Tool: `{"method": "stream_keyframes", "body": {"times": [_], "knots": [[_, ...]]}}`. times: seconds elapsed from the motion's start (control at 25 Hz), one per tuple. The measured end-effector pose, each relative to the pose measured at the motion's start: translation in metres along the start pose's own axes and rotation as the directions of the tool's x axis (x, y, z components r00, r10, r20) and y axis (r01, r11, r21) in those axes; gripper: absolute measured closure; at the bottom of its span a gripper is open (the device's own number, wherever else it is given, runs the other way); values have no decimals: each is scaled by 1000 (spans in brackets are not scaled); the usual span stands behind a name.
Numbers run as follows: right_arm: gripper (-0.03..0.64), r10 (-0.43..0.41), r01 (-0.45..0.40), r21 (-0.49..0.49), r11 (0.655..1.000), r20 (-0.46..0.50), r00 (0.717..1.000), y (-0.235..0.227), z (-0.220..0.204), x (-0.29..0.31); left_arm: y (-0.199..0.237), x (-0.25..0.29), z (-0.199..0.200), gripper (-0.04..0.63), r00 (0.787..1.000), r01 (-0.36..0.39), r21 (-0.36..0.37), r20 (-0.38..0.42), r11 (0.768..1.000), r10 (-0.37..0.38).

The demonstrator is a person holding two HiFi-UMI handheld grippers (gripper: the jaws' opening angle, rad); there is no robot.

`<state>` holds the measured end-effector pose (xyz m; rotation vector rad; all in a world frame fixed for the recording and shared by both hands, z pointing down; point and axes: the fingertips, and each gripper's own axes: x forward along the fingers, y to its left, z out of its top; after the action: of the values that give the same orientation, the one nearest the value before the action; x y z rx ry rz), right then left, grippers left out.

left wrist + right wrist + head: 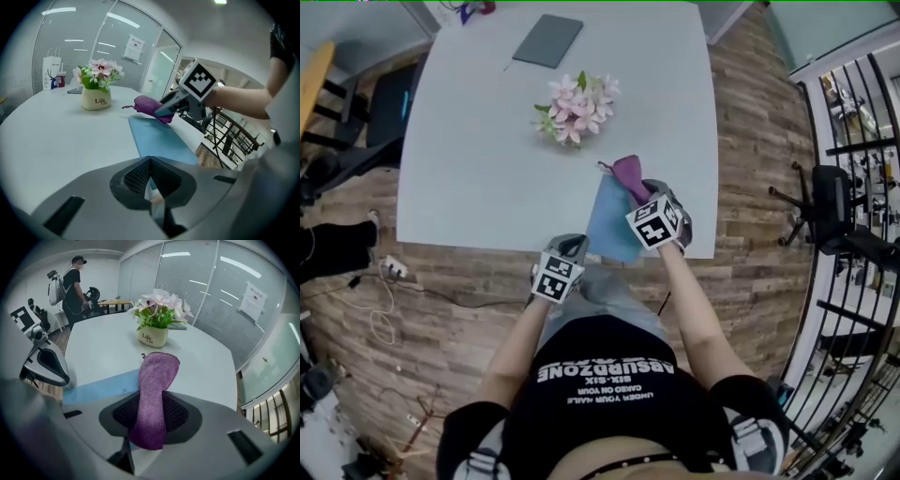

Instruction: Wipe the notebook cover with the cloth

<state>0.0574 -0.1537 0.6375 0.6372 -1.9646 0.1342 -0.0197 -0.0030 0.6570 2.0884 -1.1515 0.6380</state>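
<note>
A light blue notebook (607,228) lies flat near the front edge of the white table (469,159). My right gripper (643,193) is shut on a purple cloth (628,173), which it holds over the notebook's far end. In the right gripper view the cloth (157,380) runs out from between the jaws and droops onto the notebook (101,387). My left gripper (575,249) is at the notebook's near corner; its jaws are shut with a sliver of the notebook (159,138) between them. The left gripper view also shows the cloth (147,104) and the right gripper (162,111).
A cream pot of pink flowers (575,108) stands mid-table beyond the notebook. A grey flat folder (547,40) lies at the far edge. A black office chair (825,202) and railings stand to the right. A person (72,282) stands across the room.
</note>
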Motion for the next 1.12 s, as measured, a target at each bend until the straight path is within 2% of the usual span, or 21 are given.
{"method": "stream_keyframes", "body": {"times": [0.24, 0.48, 0.68, 0.96, 1.12], "knots": [[477, 5, -8, -57, 998, -61, 998, 2, -6, 23, 1, 12, -13, 580, 999, 8, 8, -54, 1000, -7], [477, 6, -11, -60, 998, -89, 996, 1, -6, 31, 5, 17, -16, 580, 995, 22, 29, -101, 999, -19], [477, 11, -20, -94, 995, -91, 996, 8, 3, 35, 4, 18, -16, 580, 994, 27, 70, -110, 997, -20], [477, 12, -20, -105, 994, -80, 997, 15, 8, 38, 5, 18, -15, 580, 994, 29, 65, -104, 997, -22], [477, 39, -45, -90, 995, -68, 997, 23, 10, 36, 5, 18, -16, 580, 994, 27, 66, -103, 997, -20]]}}
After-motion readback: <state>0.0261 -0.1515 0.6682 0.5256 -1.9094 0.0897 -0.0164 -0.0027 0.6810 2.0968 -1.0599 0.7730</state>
